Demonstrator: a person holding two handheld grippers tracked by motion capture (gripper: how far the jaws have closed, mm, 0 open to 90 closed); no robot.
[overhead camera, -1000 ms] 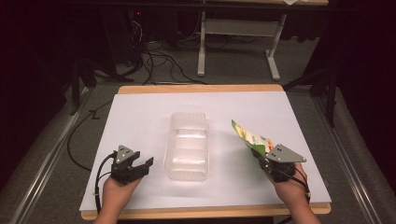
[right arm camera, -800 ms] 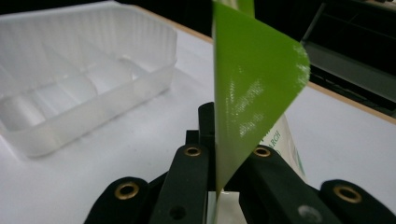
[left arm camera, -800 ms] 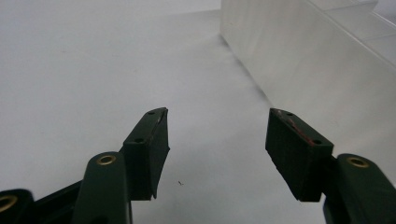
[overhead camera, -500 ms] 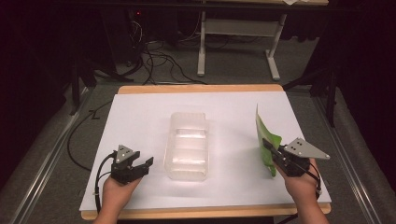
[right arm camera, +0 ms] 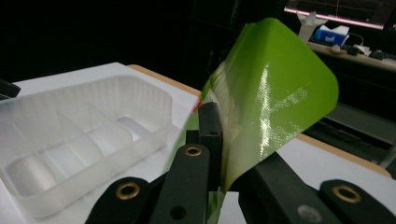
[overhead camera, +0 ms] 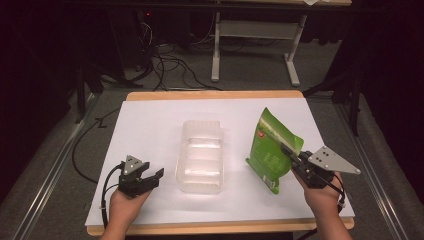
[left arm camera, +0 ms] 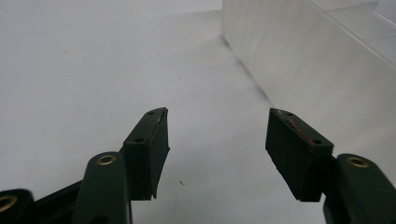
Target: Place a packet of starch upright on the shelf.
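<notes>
Right tongs clamped on green pouch; left tongs agape

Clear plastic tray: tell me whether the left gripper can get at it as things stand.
Probably yes. The left gripper rests open on the table just beside the clear plastic tray, with bare surface between them; the green pouch is in the right gripper.

Item count on the tabletop: one clear plastic tray, moulded with several compartments (exact number cannot be determined, since the transparent walls blur together), and one green pouch. Claws: two, one per hand, comprising the left claw and the right claw. Hands: two, a left hand and a right hand. Each claw has two black jaws.
</notes>
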